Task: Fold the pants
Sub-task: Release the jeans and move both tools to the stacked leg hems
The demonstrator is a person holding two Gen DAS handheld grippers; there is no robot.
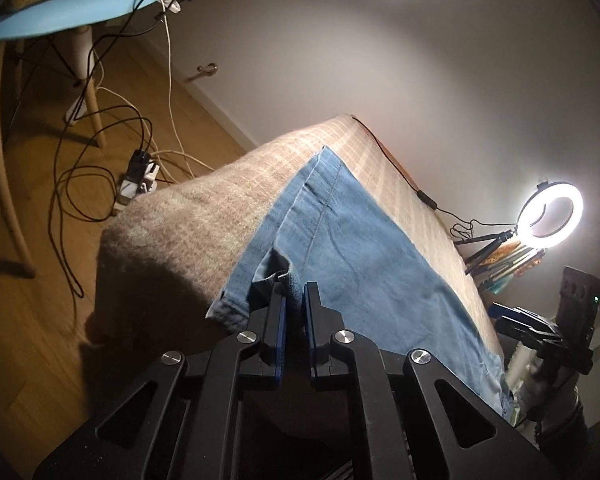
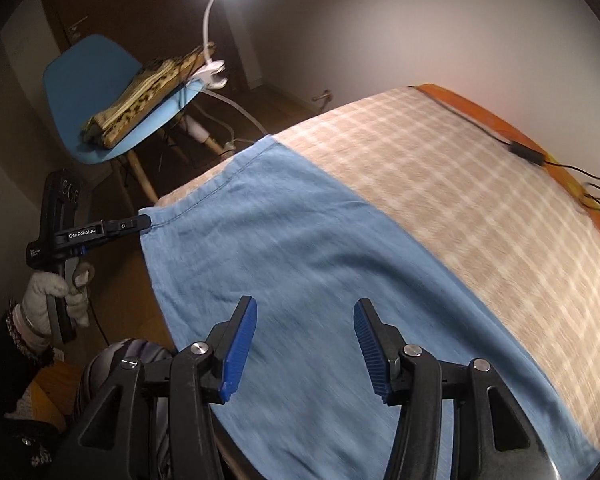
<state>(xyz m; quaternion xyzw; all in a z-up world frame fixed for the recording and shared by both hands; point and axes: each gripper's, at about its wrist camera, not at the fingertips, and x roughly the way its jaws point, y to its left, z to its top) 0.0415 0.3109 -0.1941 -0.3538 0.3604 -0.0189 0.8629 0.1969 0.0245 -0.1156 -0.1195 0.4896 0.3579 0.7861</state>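
Blue denim pants (image 1: 356, 248) lie flat on a table covered with a beige checked blanket (image 1: 204, 216). My left gripper (image 1: 294, 292) is shut on a bunched fold of the pants' hem at the near corner. In the right wrist view the pants (image 2: 300, 248) spread across the blanket (image 2: 460, 200), and the left gripper (image 2: 140, 224) pinches their far left corner. My right gripper (image 2: 305, 312) is open, its blue pads hovering just above the pants' middle near the table's front edge. The right gripper also shows at the left wrist view's right edge (image 1: 540, 320).
A blue chair (image 2: 100, 92) with a leopard-print cushion and a clip lamp (image 2: 216, 68) stands left of the table. Cables and a power strip (image 1: 136, 180) lie on the wood floor. A ring light (image 1: 550, 214) and a cable (image 2: 524, 152) sit along the table's far edge.
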